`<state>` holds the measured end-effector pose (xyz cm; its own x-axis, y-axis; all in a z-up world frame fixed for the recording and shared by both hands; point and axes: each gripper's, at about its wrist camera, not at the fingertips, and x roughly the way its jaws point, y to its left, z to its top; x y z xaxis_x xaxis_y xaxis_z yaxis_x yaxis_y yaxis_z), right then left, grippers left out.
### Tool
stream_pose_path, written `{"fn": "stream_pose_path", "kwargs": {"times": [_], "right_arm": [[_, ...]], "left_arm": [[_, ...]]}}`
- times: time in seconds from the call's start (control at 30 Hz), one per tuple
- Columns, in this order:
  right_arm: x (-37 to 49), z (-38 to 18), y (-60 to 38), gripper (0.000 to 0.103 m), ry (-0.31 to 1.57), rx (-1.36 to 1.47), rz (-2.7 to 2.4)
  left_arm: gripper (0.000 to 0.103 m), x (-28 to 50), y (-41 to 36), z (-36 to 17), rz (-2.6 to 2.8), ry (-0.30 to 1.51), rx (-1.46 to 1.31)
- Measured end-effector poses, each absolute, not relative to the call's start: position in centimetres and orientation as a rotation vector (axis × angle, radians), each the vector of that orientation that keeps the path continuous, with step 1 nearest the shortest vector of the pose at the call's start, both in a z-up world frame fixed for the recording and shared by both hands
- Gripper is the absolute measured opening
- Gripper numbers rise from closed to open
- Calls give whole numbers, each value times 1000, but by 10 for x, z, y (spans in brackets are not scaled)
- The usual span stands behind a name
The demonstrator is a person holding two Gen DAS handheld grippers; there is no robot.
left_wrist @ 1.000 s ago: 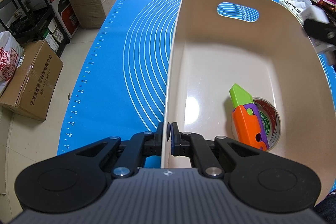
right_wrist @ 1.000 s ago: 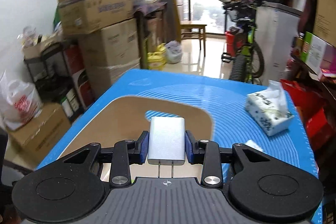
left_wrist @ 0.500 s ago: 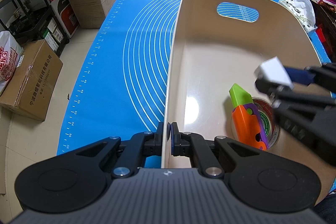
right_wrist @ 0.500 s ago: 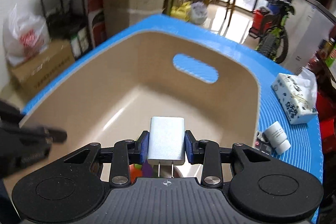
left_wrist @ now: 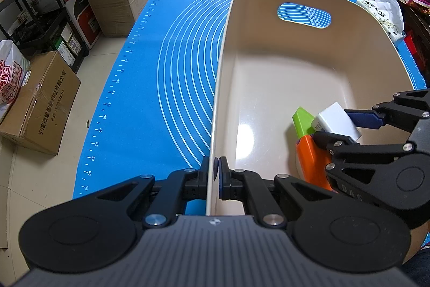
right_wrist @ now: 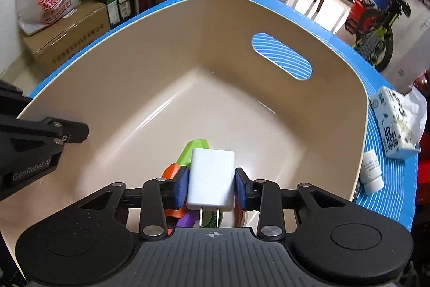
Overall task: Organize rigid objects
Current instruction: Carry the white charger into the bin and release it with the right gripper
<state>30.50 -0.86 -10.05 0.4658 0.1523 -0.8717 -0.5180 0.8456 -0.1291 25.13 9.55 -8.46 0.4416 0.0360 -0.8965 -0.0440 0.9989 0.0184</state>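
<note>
Right gripper (right_wrist: pixel 211 188) clamps a white charger (right_wrist: pixel 211 179) by its sides, prongs toward the camera, inside the beige tub (right_wrist: pixel 204 50) just above an orange-and-green toy (left_wrist: pixel 309 136). Left gripper (left_wrist: pixel 214 176) pinches the tub's left wall. Outside on the blue mat (left_wrist: pixel 166 77) sit a small white bottle (right_wrist: pixel 372 171) and tissue pack (right_wrist: pixel 395 123).

Bin (left_wrist: pixel 268 88) on mat (left_wrist: pixel 166 88), toy (left_wrist: pixel 309 141) inside (under charger (right_wrist: pixel 211 179)), tissue pack (right_wrist: pixel 395 123) right of bin

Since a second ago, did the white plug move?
Yes. The white plug, held by the right tool, went down into the beige tub, near the orange toy.
</note>
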Motion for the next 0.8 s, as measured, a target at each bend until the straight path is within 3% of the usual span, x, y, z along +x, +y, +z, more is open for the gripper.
{"fn": "stream_pose_path", "kwargs": {"times": [0.17,0.23,0.4,0.8], "right_arm": [[306,-101,-13,58,983,-403,410],[305,-98,-17,68,962,-380,414],[301,-87,-25,79,904,-346,397],[294,-39,-77,91,699,-211,335]], "left_arm": [[6,251,96,-85,50,1112,-7],[6,252,95,-85,51,1112,-7],[6,252,95,-85,52,1112,-6],[6,252,95,-85,52,1113,-7]]}}
